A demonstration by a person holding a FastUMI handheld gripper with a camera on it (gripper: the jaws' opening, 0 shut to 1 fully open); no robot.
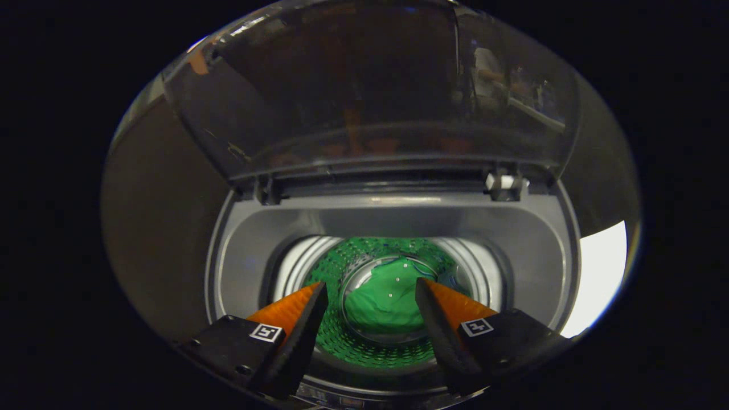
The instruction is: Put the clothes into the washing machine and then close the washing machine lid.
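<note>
Gripper view: fingers [371, 290] apart above open washing machine [393, 228], green garment [383, 302] inside.

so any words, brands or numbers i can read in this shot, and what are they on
None can be read.
The open gripper carries two square black-and-white marker tags, patterns rather than words.
The washing machine, its raised lid and the green garment in the drum show no legible text.
</note>
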